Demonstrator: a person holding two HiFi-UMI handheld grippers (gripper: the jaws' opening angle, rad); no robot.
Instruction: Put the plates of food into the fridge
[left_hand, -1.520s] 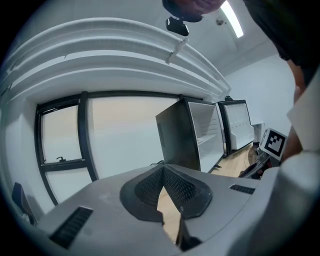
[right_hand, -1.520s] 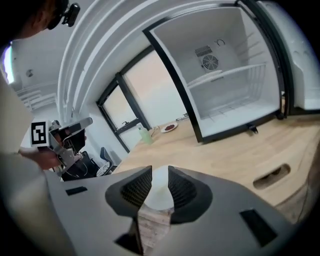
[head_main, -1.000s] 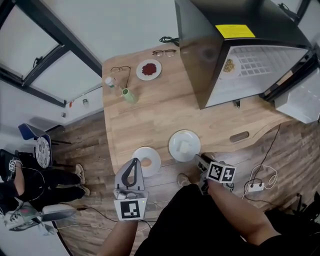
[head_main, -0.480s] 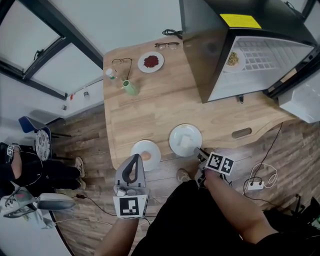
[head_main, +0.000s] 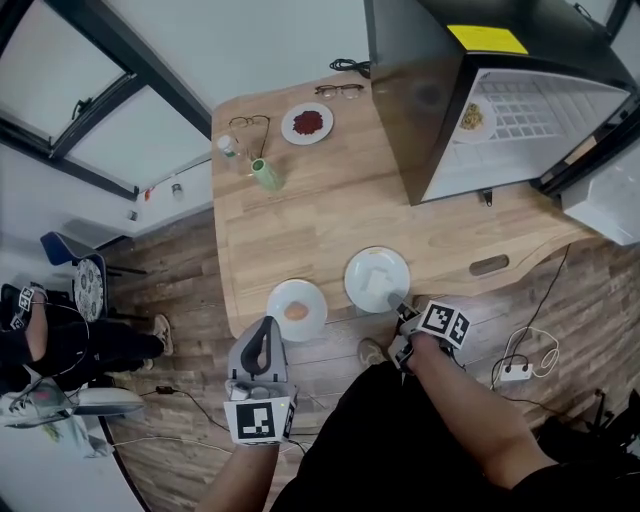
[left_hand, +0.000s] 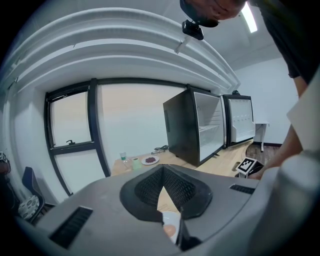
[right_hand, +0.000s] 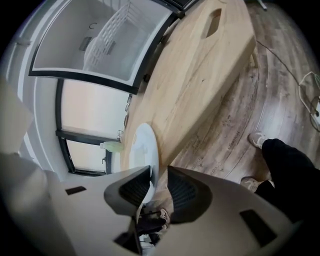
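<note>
A white plate with pale food (head_main: 377, 279) lies near the table's front edge. My right gripper (head_main: 398, 303) is at its near rim. In the right gripper view the plate's rim (right_hand: 143, 147) runs between the jaws of the right gripper (right_hand: 159, 172), close to the left one with a gap to the other; the jaws have just been opening a little. A second plate with an orange piece (head_main: 296, 310) lies to the left. My left gripper (head_main: 266, 323) hovers just in front of it, shut and holding nothing. Past the left gripper (left_hand: 163, 170), part of that plate (left_hand: 170, 222) shows.
The black fridge (head_main: 430, 90) stands open at the table's back right with a plate of food (head_main: 472, 118) on its shelf. A plate of red food (head_main: 307, 123), a green cup (head_main: 265, 174), a small bottle (head_main: 229, 147) and two pairs of glasses sit at the back. Cables lie on the floor (head_main: 515, 370).
My right gripper has rolled and dropped slightly, and its jaws now straddle the near rim of the plate with pale food. The left gripper has stayed in place.
</note>
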